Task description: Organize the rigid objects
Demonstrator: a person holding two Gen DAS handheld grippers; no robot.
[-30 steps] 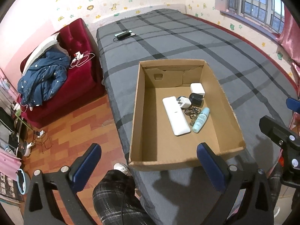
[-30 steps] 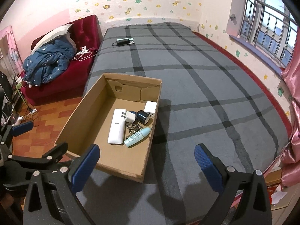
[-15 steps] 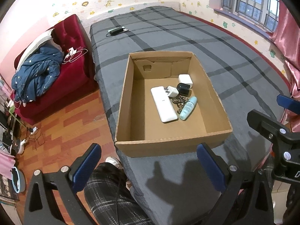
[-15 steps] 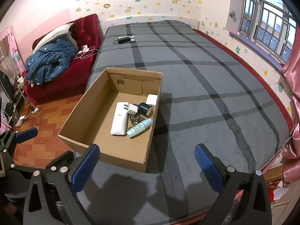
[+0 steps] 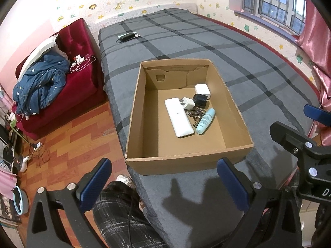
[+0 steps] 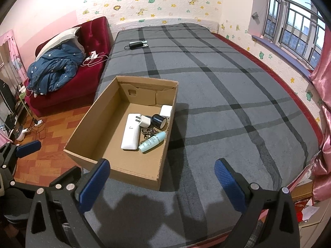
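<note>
An open cardboard box (image 5: 134,111) (image 6: 91,124) sits on the grey plaid bed near its left edge. Inside lie a white power bank (image 5: 179,117) (image 6: 130,132), a white plug charger (image 5: 187,103) (image 6: 143,121), a black charger (image 5: 200,100) (image 6: 158,120), a small white box (image 5: 202,90) (image 6: 166,110), a key chain (image 5: 196,114) (image 6: 148,132) and a pale blue bottle (image 5: 205,121) (image 6: 152,141). My left gripper (image 5: 165,183) is open and empty, held back from the box's near wall. My right gripper (image 6: 162,180) is open and empty, over the bed to the right of the box's near corner.
A black device with a cable (image 5: 127,37) (image 6: 136,45) lies far up the bed. A red sofa (image 5: 82,47) (image 6: 91,33) with a blue jacket (image 5: 41,80) and white cables stands left of the bed. Wood floor and a person's leg (image 5: 120,217) lie below the left gripper.
Both grippers have pulled back and away from the box, which now looks smaller and farther off. The items in the box have not moved.
</note>
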